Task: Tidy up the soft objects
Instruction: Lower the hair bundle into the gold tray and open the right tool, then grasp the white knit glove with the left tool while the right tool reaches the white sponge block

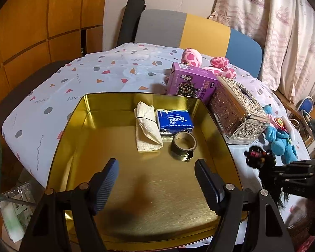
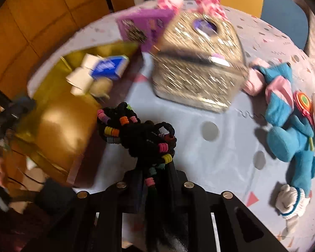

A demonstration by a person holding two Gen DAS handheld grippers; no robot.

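A table under a confetti-print cloth [image 1: 115, 71], soft things partly gathered into a gold tin.

Left wrist view: the gold tray [image 1: 77, 113] already holds a folded white cloth [image 1: 146, 130], a blue tissue pack [image 1: 174, 121] and a roll of tape [image 1: 183, 143]; outside it are a purple box [image 1: 191, 79], a silver tissue box [image 1: 237, 115], a pink spotted plush [image 1: 191, 56] and a blue plush [image 1: 281, 138], so I judge the job about half done. The left gripper [image 1: 157, 180] hangs over the tray's bare floor, jaws well apart and holding nothing. Right wrist view, blurred: the right gripper [image 2: 155, 180] has its jaws drawn close on a bundle of black hair ties [image 2: 136, 134] with coloured beads, hovering by the tray's edge [image 2: 77, 163], not yet inside it.
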